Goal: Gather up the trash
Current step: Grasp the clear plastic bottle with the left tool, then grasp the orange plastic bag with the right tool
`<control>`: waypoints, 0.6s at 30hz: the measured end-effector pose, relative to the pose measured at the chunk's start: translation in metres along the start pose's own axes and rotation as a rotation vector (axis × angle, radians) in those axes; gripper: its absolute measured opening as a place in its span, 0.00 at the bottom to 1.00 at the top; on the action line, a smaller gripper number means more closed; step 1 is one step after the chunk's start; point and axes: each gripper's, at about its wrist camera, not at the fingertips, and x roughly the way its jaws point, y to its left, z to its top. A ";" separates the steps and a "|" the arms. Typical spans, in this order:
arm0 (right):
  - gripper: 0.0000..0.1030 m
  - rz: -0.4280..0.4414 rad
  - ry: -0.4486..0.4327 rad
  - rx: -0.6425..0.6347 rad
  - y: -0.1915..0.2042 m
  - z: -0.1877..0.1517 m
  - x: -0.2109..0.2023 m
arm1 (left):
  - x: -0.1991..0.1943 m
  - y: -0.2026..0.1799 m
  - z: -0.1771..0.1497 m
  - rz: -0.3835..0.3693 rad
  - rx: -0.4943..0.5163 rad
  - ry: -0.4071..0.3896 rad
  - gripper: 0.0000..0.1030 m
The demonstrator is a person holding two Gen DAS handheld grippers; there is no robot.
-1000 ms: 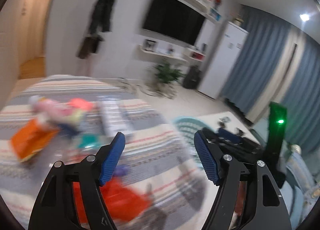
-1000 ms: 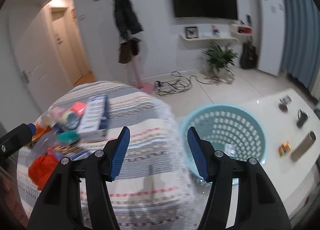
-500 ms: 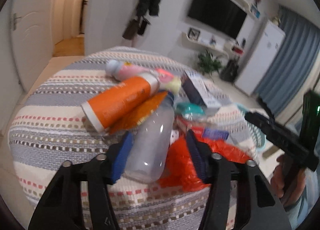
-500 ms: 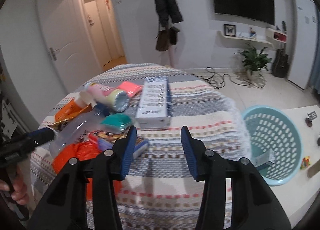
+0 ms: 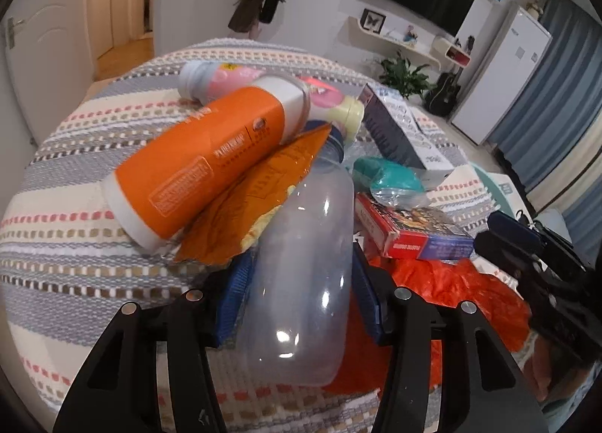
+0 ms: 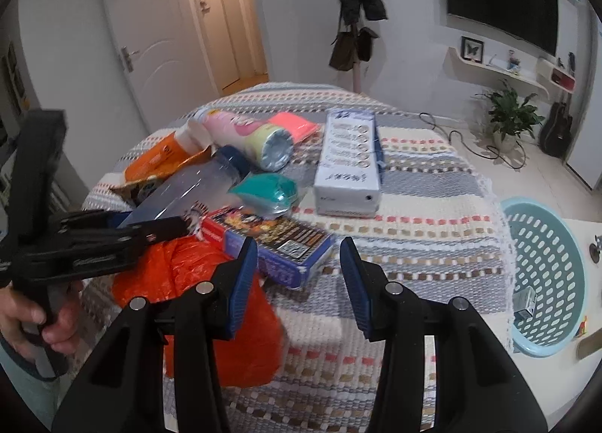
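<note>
**A:** Left wrist view first: your left gripper (image 5: 301, 301) has its two blue ribbed pads either side of one clear plastic bottle (image 5: 304, 282), both touching its smooth, rounded body. The bottle lies on its side on the woven striped tablecloth (image 5: 75, 177), blue cap end pointing away from you.

**B:** And what do you count around it?

**A:** One orange-labelled bottle (image 5: 203, 166) leaning across one crinkly orange foil packet (image 5: 259, 199); one pink and yellow bottle (image 6: 248, 132) behind; one teal rounded piece (image 6: 267, 192); one flat red and blue carton (image 6: 274, 245); one long white box (image 6: 350, 166); one crumpled orange plastic bag (image 6: 199, 297).

**B:** Your right gripper?

**A:** The right gripper (image 6: 299, 286) hangs with its jaws apart and nothing between them, above the cloth just beside the carton's near corner. One pale blue perforated basket (image 6: 541, 275) stands off the table's right edge, a small box inside it.

**B:** Anything unclear?

**A:** The bottle's far end is hidden under the packet, and the carton's print is too blurred to read.
</note>
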 end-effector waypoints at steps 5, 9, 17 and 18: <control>0.41 0.028 0.054 -0.050 0.013 -0.008 0.005 | -0.001 0.004 -0.009 -0.012 -0.015 -0.007 0.48; 0.54 -0.013 0.035 -0.086 0.013 0.001 0.004 | -0.015 0.009 -0.021 -0.040 -0.026 -0.035 0.46; 0.70 0.041 0.142 -0.200 0.010 0.011 0.057 | -0.039 0.019 -0.035 -0.097 -0.055 -0.055 0.44; 0.71 0.035 0.143 -0.196 0.009 0.012 0.063 | -0.042 0.020 -0.038 -0.103 -0.058 -0.058 0.44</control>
